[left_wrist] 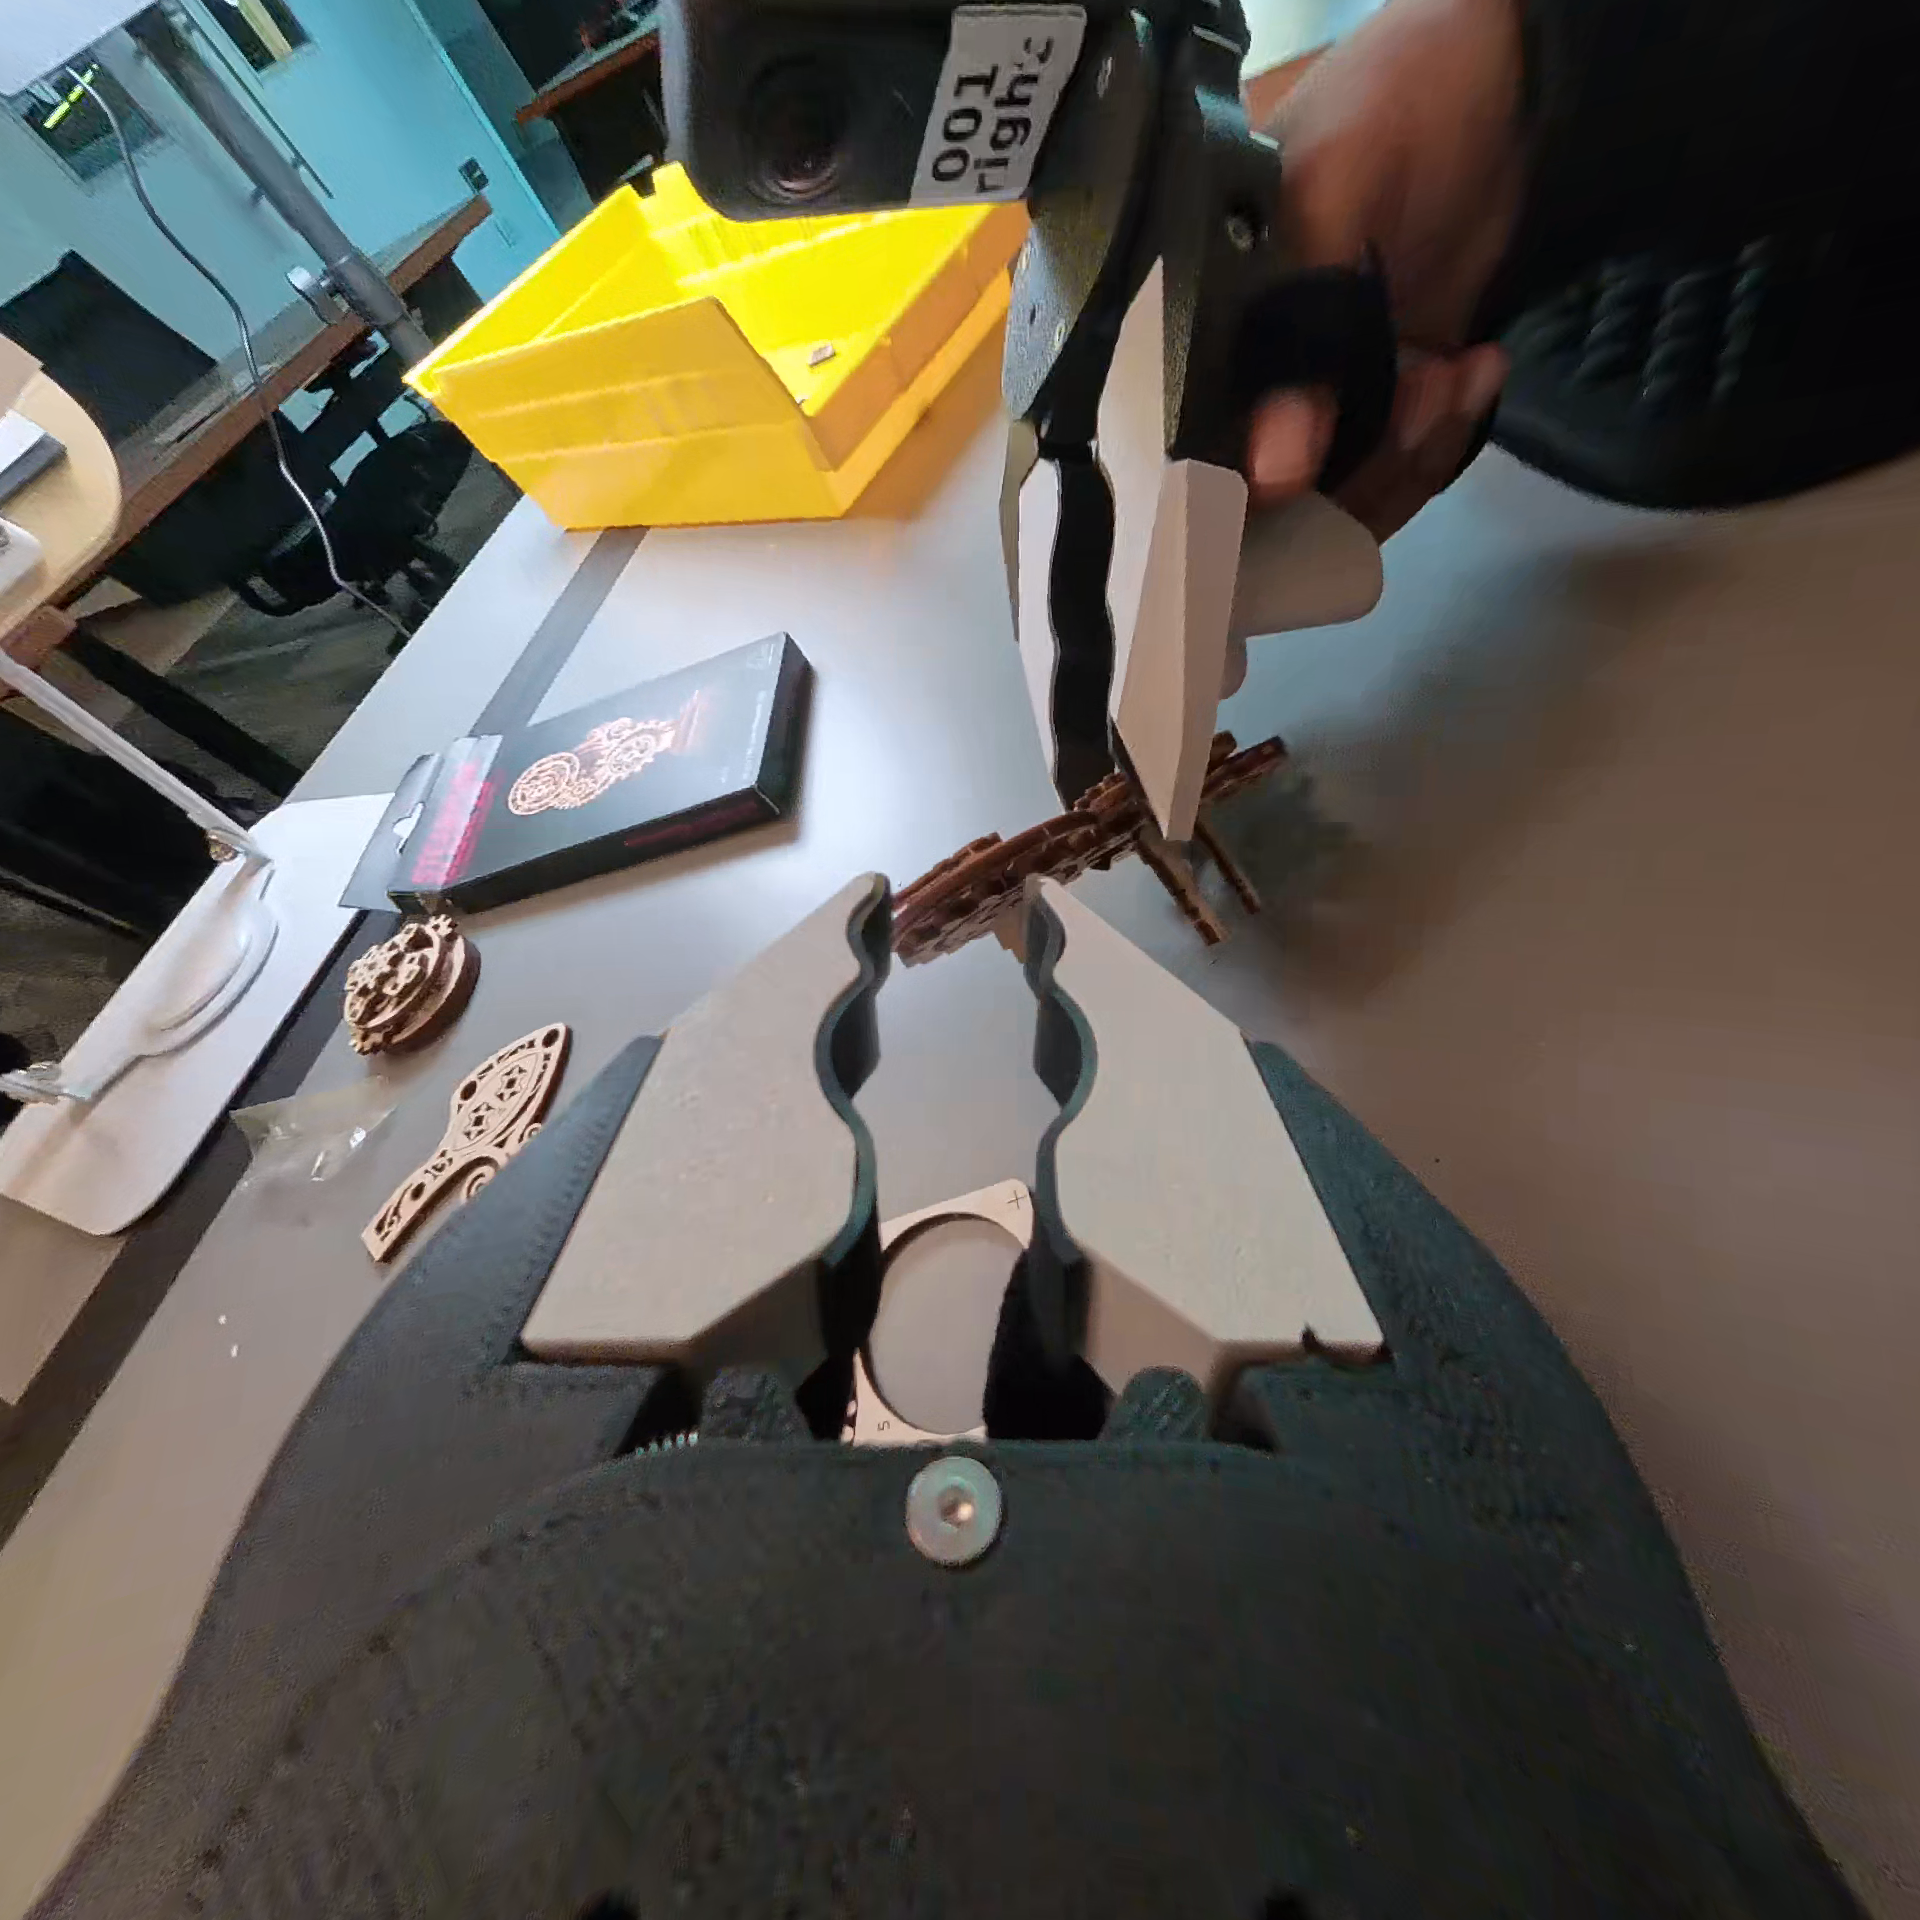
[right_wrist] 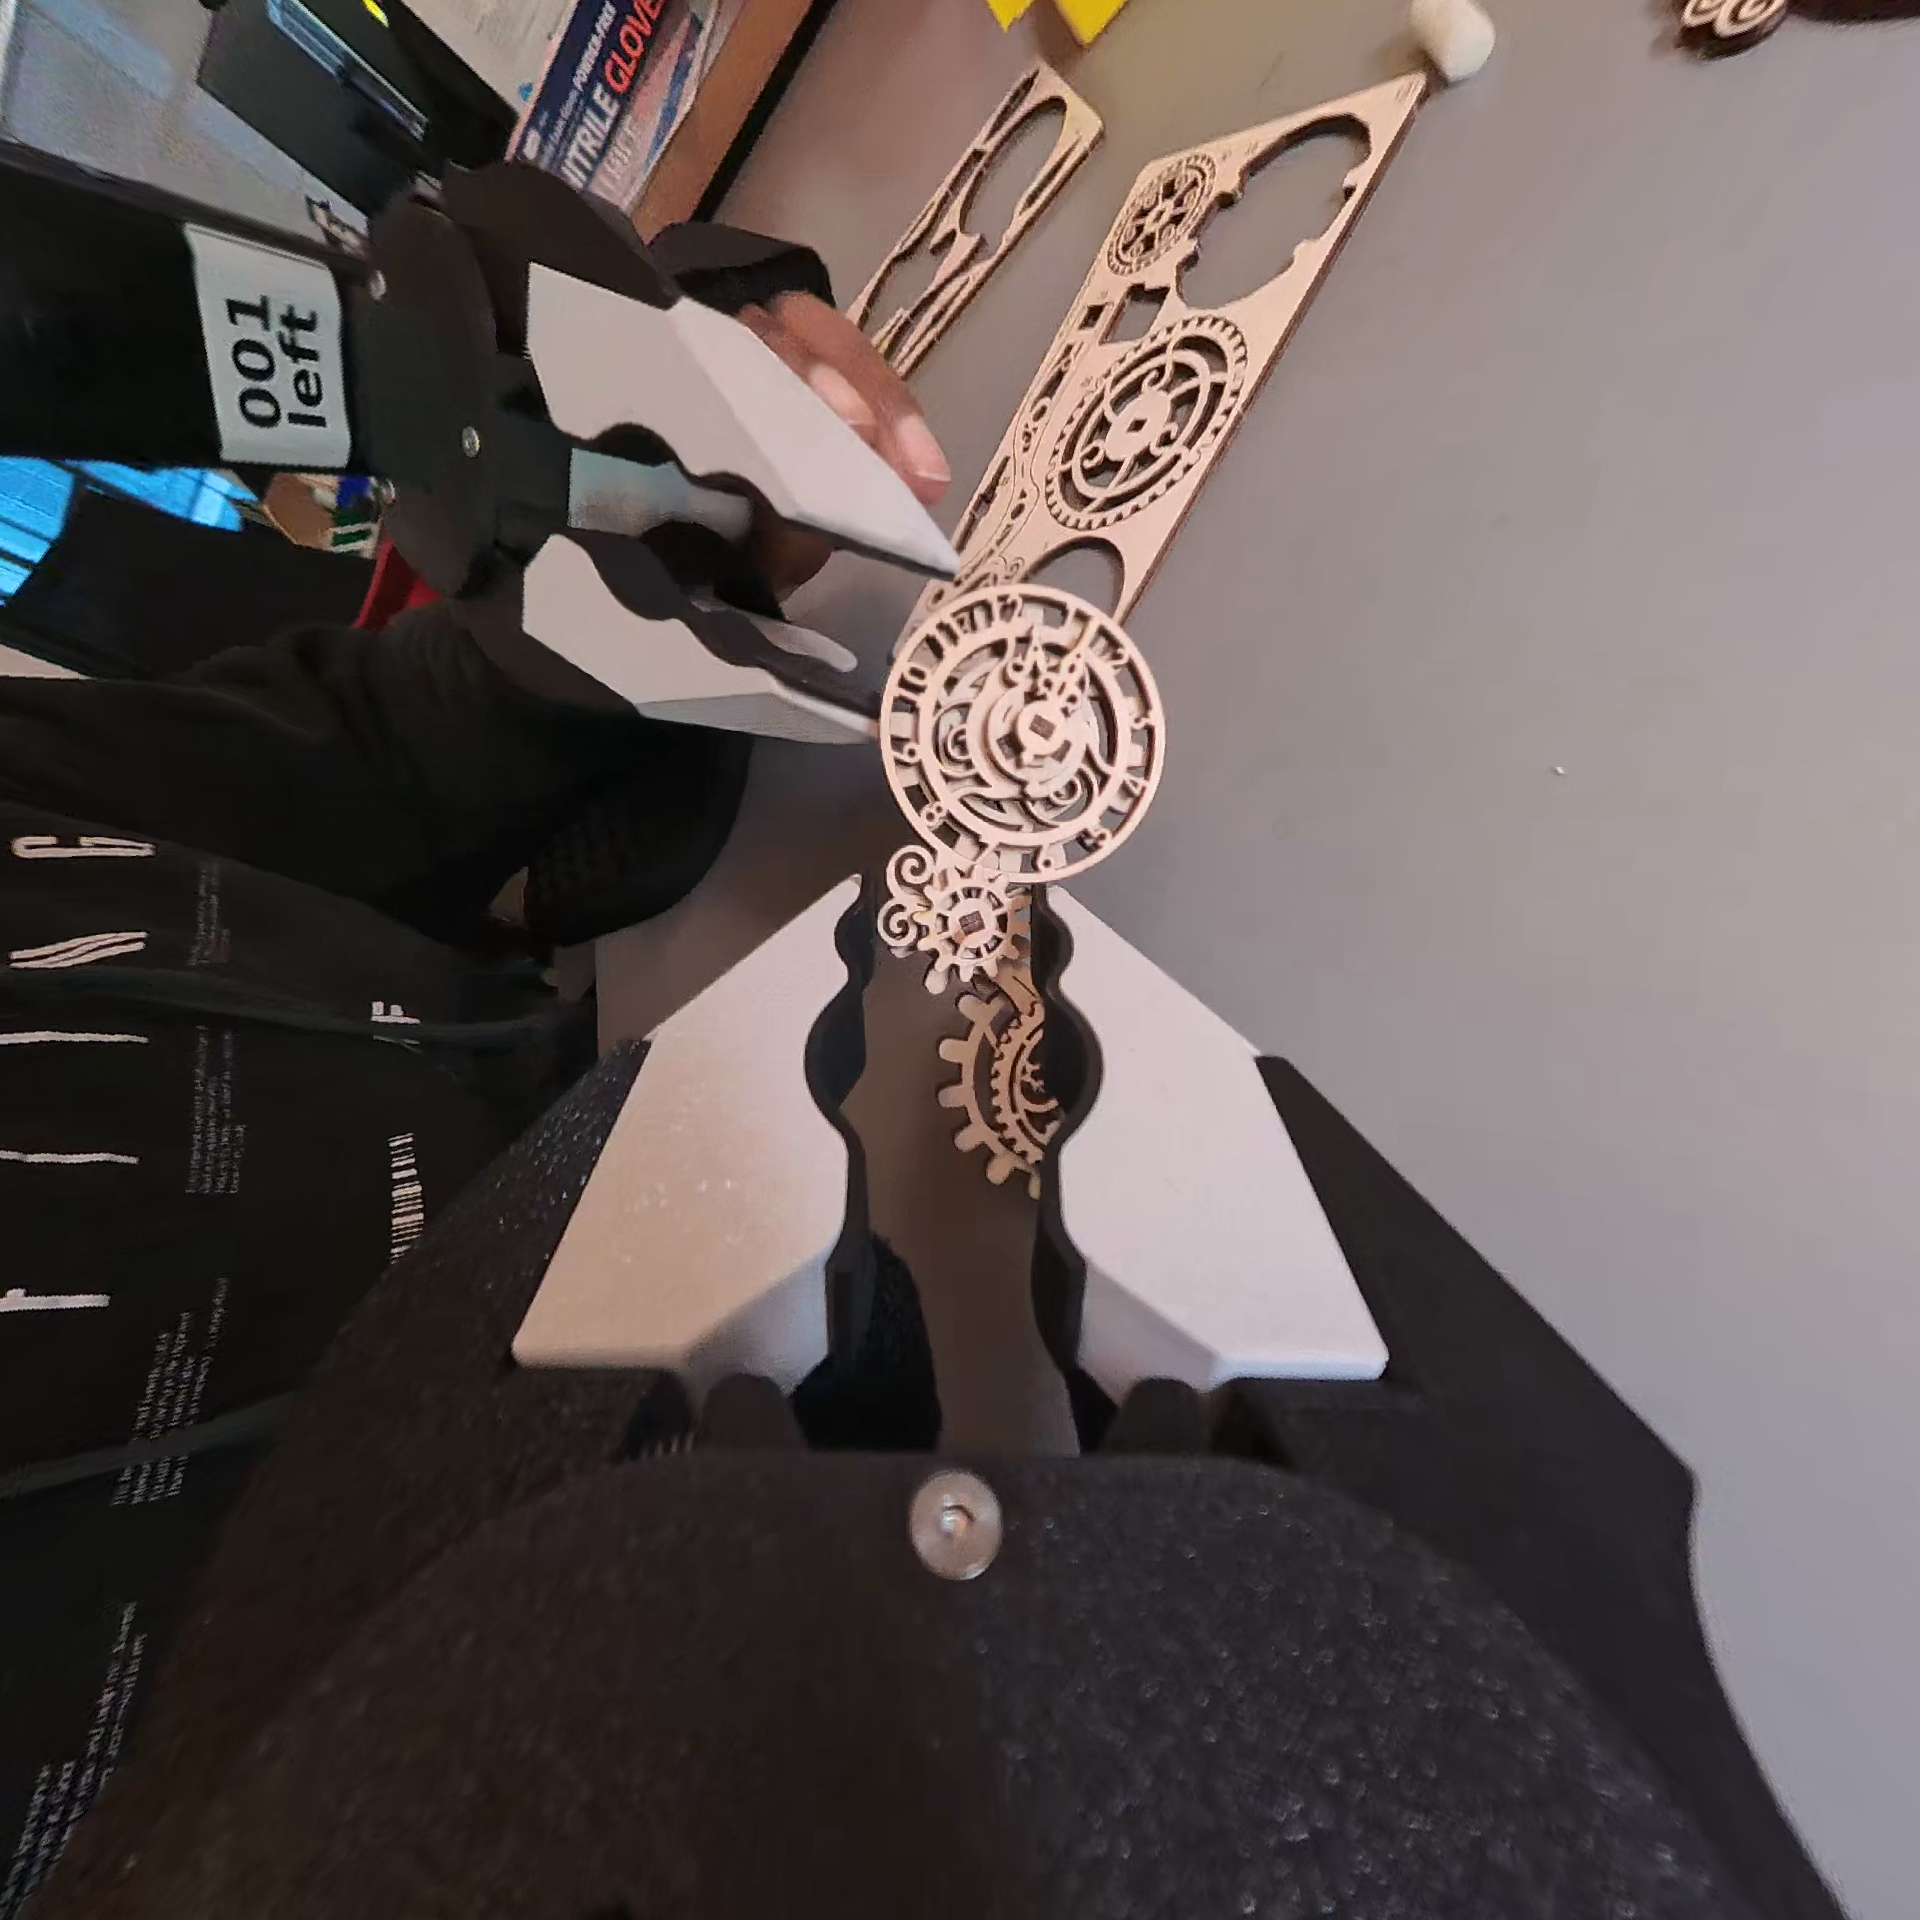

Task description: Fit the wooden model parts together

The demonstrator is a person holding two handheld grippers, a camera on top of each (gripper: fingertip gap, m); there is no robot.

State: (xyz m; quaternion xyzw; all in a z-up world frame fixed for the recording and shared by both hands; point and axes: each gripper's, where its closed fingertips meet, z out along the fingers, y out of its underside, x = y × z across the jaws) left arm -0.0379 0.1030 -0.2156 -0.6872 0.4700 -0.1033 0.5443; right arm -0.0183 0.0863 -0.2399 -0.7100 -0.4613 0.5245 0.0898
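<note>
The clock model (right_wrist: 1023, 743) stands on the grey table (left_wrist: 1558, 1039) with the right gripper (right_wrist: 951, 904) around its gear stem, fingers spread a bit with a gap, so I can't tell if it's really pinching. The left gripper (left_wrist: 961, 914) is spread, empty, tips right at the clock's rim. Looks like steadying before adding a part; next probably means fetching the loose gear piece (left_wrist: 410, 982).
</note>
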